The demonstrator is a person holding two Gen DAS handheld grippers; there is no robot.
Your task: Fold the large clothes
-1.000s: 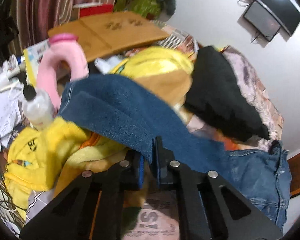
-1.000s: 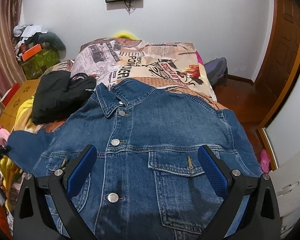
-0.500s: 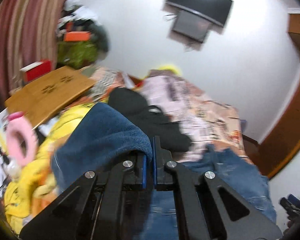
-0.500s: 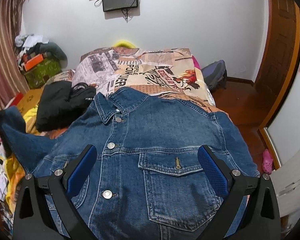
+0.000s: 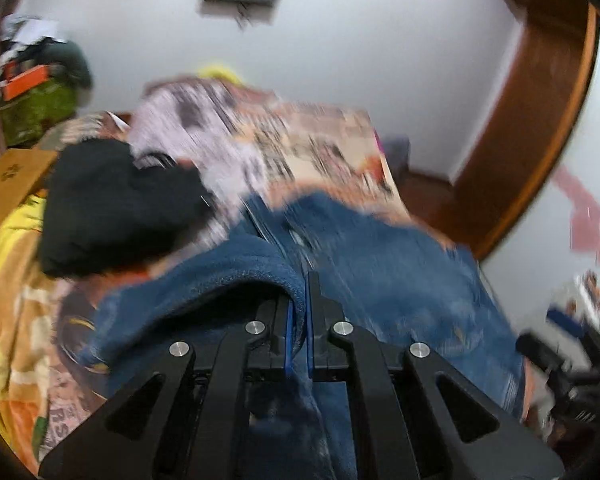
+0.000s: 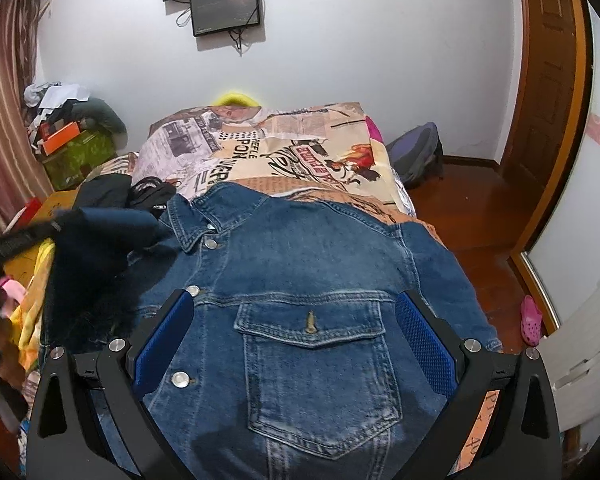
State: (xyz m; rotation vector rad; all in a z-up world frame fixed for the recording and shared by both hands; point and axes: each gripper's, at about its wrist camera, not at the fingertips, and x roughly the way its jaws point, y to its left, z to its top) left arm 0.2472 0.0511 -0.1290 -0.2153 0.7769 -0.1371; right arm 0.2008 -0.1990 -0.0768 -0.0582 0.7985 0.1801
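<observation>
My left claw (image 5: 298, 332) is clamped on the dark blue fleece-lined sleeve (image 5: 236, 276), lifted at nine o'clock. My right claw (image 6: 294, 344) stands wide and empty above the chest pocket. The blue denim button-front jacket (image 6: 300, 272) lies flat, front up, on the newspaper-print bed cover (image 6: 300, 148) at twelve o'clock. I judge the first sleeve fold under way; the other sleeve and body folds remain.

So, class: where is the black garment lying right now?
In the right wrist view the black garment lies on the bed's left side, just beyond the denim jacket's collar.
</observation>
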